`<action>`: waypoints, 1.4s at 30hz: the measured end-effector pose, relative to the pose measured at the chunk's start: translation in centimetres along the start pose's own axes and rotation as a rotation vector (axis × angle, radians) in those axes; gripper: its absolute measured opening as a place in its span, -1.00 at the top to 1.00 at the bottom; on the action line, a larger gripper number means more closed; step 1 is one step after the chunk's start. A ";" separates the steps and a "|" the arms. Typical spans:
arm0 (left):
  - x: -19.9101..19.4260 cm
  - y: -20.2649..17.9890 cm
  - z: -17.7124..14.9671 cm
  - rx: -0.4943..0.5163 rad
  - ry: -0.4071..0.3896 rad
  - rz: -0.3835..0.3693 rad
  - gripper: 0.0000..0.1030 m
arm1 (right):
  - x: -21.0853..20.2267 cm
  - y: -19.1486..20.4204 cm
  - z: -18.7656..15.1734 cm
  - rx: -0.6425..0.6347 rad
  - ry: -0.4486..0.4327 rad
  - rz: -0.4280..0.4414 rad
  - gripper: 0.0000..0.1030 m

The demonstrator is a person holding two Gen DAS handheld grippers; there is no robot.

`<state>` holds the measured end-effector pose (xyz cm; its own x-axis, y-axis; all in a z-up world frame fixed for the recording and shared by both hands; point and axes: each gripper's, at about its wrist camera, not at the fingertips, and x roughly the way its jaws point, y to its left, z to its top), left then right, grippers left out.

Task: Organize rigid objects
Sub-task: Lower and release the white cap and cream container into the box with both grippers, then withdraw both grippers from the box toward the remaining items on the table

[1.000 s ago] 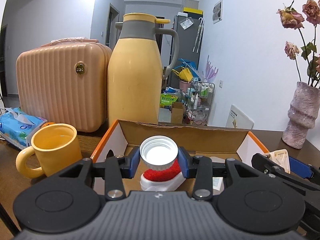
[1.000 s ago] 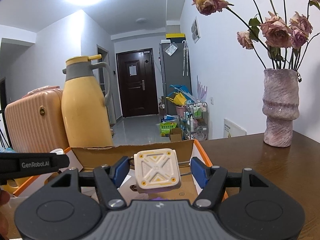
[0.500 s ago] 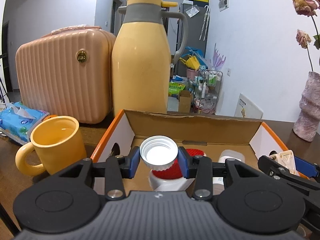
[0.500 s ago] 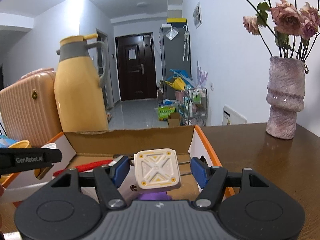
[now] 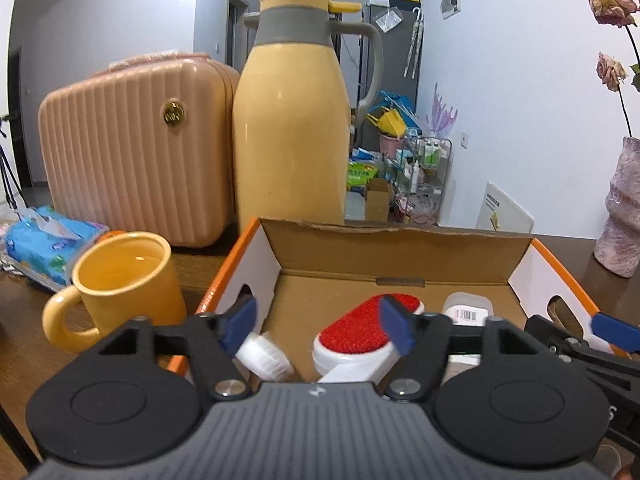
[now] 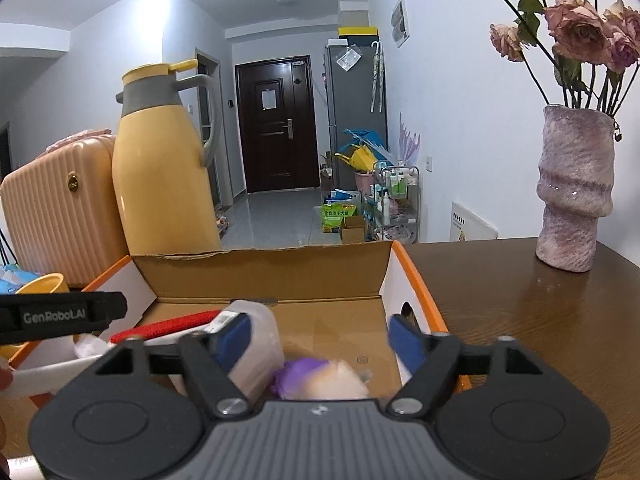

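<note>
While both claws are hanging released over the cardboard box (image 5: 400,256), the left claw (image 5: 320,322) is gaping above a white cap (image 5: 262,356) lying inside by the red brush (image 5: 364,328), and the right claw (image 6: 320,338) is spreading above a blurred cream block (image 6: 340,378).

Both grippers have let go. The left gripper (image 5: 316,322), clamped on a white cap (image 5: 264,356) half a second ago, now stands wide apart, and the cap lies tilted in the box (image 5: 256,256) beside the red brush (image 5: 364,328). The right gripper (image 6: 320,338) has spread too; its cream square piece (image 6: 340,378), blurred, sits low in the box.
</note>
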<state>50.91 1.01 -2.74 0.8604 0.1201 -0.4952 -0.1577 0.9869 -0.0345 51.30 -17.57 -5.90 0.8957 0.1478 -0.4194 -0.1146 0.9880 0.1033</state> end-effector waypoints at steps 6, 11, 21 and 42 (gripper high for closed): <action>-1.0 -0.1 0.0 0.004 -0.054 0.053 -1.00 | -0.2 -0.2 0.0 0.018 -0.014 -0.028 -0.99; -1.3 0.1 0.1 -0.002 -0.067 0.047 -1.00 | -0.2 -0.3 0.1 0.023 -0.015 -0.043 -1.00; -1.4 0.2 0.2 -0.004 -0.066 0.052 -1.00 | -1.1 0.0 0.3 0.006 -0.029 -0.048 -1.00; -5.7 3.3 -1.5 -0.005 -0.107 0.065 -1.00 | -6.5 0.4 -1.5 -0.069 -0.085 -0.055 -1.00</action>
<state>44.72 3.43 -1.35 0.8951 0.1953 -0.4009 -0.2173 0.9761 -0.0096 44.79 -18.07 -4.48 0.9344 0.0922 -0.3441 -0.0912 0.9956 0.0192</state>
